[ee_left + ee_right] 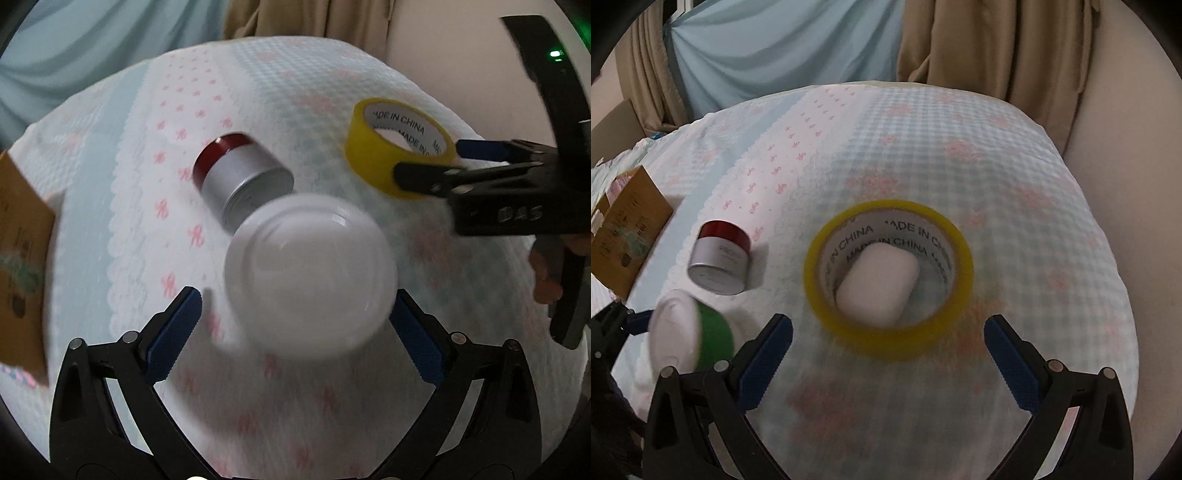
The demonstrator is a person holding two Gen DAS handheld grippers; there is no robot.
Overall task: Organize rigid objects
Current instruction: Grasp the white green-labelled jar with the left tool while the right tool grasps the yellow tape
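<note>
A green jar with a white lid [310, 275] lies on its side between the fingers of my open left gripper [295, 321]; it also shows in the right wrist view [690, 332]. A silver jar with a red lid [240, 177] lies on its side just beyond it, and shows in the right wrist view [720, 258]. A yellow tape roll [888, 277] lies flat with a white oblong object [877, 286] inside its hole. My open right gripper [888, 332] hovers at its near rim. In the left wrist view the right gripper [428, 160] straddles the tape roll [395, 151].
A brown cardboard box [628, 229] stands at the left edge of the bed; it shows in the left wrist view [22, 258] too. The patterned bedspread [960, 166] covers the surface. Curtains [979, 44] and a wall lie behind.
</note>
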